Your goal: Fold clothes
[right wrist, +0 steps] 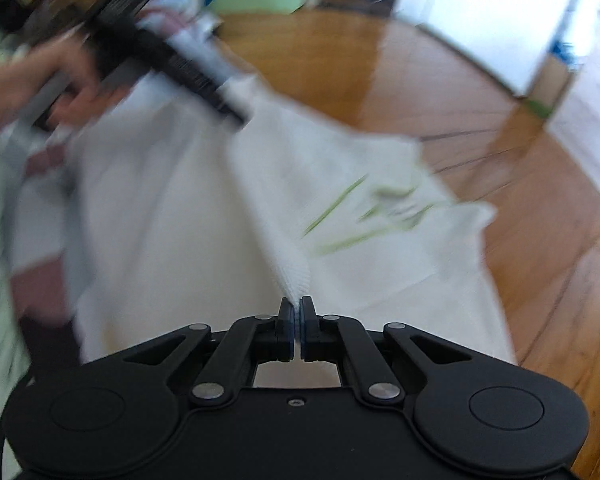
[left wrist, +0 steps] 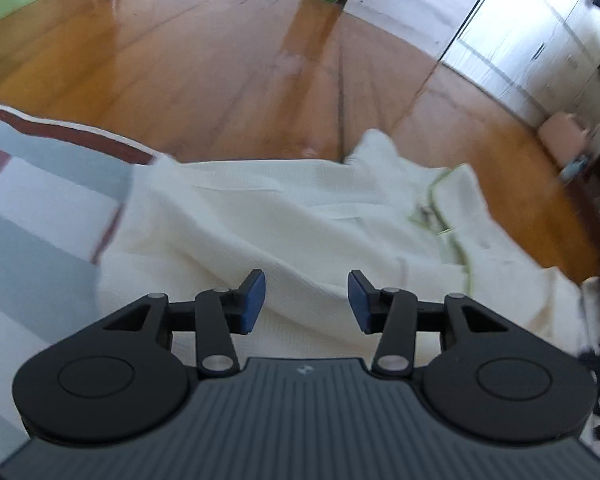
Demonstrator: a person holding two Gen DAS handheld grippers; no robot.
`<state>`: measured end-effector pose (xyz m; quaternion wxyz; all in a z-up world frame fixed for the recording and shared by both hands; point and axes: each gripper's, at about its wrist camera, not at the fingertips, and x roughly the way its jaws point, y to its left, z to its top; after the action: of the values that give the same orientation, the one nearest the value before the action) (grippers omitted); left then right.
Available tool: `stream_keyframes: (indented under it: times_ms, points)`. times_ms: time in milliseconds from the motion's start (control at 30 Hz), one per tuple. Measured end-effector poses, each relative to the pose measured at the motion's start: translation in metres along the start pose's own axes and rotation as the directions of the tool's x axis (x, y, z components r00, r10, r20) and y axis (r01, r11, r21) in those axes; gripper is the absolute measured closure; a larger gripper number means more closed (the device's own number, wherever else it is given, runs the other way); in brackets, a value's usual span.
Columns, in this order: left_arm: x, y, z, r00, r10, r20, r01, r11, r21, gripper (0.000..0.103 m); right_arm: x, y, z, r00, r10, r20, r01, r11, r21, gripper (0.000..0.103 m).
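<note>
Right gripper (right wrist: 296,317): nearest the lens, jaws pressed together on a bunched ridge of the white garment (right wrist: 204,208), which rises in a taut fold straight ahead of the fingertips; the pinch looks meant to lift an edge so it can be carried over.
Left gripper (left wrist: 306,303): jaws stand partly apart with nothing between the blue pads (left wrist: 254,300); white cloth lies just beyond and below them, not gripped. It seems poised to pin or take a second corner.
Garment: a white knit piece with green trim (left wrist: 454,216), spread ahead of both grippers over a striped cover (left wrist: 40,216) to the left gripper's left; its far edge hangs toward the wooden floor (left wrist: 228,80).
Green print (right wrist: 372,212): ahead and right of the right gripper, beside the raised fold.
Person's hand (right wrist: 56,80): far ahead-left of the right gripper, holding the other tool's dark handle; blurred.
Fold status: judged early, since the cloth is still rumpled and mostly open.
Surroundings: white cupboards (left wrist: 532,48) far ahead-right of the left gripper.
</note>
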<state>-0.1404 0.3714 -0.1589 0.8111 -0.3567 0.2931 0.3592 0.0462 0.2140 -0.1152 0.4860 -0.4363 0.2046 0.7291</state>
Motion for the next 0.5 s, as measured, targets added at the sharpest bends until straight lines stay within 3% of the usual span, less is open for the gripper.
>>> stream_keyframes:
  times_ms: [100,200,267,400,500]
  points:
    - [0.003,0.003,-0.003,0.998,-0.055,-0.039,0.054,0.998,-0.042,0.057,0.014,0.009,-0.013,0.994,0.073,-0.087,-0.072,0.997,0.015,0.096]
    - [0.01,-0.005,-0.007,0.997,-0.003,-0.081,0.005,1.0,0.016,0.057,0.025,0.005,-0.02,0.985,0.121,-0.125,-0.107,0.988,0.113,0.091]
    - [0.016,-0.012,-0.01,0.992,0.076,-0.104,-0.069,0.995,0.076,0.057,0.02,-0.005,-0.024,0.984,0.152,-0.089,-0.129,0.966,0.222,0.074]
    - [0.018,-0.011,-0.012,0.986,0.121,-0.114,-0.112,0.99,0.089,0.057,0.0,-0.033,-0.033,0.978,0.208,0.02,-0.196,0.877,0.439,0.071]
    - [0.017,-0.007,-0.012,0.986,0.12,-0.119,-0.111,0.991,0.074,0.061,-0.022,-0.055,-0.038,0.978,0.173,0.117,-0.209,0.811,0.547,0.063]
